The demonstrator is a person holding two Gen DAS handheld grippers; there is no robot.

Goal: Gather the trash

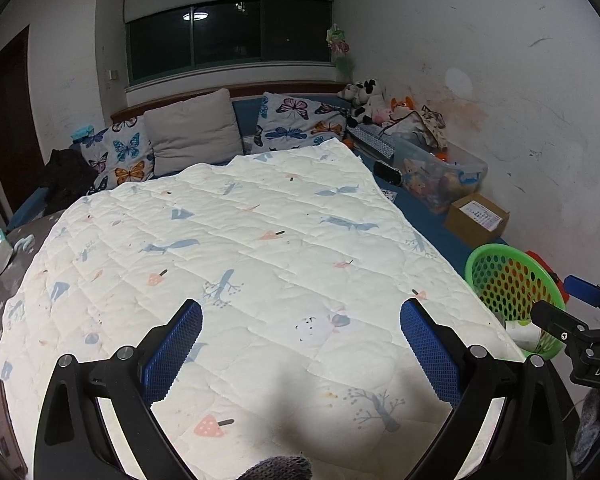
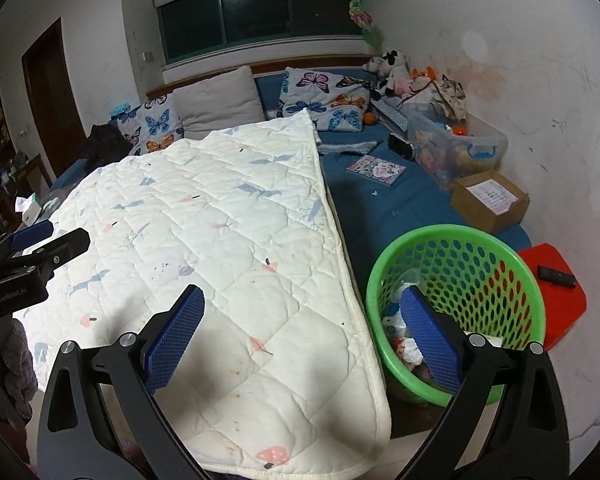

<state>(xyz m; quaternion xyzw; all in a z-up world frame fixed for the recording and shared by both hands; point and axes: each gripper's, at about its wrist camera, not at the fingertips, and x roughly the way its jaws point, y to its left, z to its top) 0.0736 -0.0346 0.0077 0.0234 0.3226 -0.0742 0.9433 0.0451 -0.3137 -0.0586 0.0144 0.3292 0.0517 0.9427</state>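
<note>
The right gripper (image 2: 302,334) is held wide open with nothing between its blue pads, poised over the edge of the white quilt (image 2: 220,220). The green mesh basket (image 2: 496,248) is seen at about three o'clock of it, touching the quilt's edge, with crumpled paper and wrappers (image 2: 408,350) lying inside behind the right-hand finger. The left gripper (image 1: 300,344) is likewise spread wide and empty above the quilt's middle; from there the basket is found at three o'clock, near a red stool (image 2: 556,288) and a cardboard box (image 2: 490,200)
</note>
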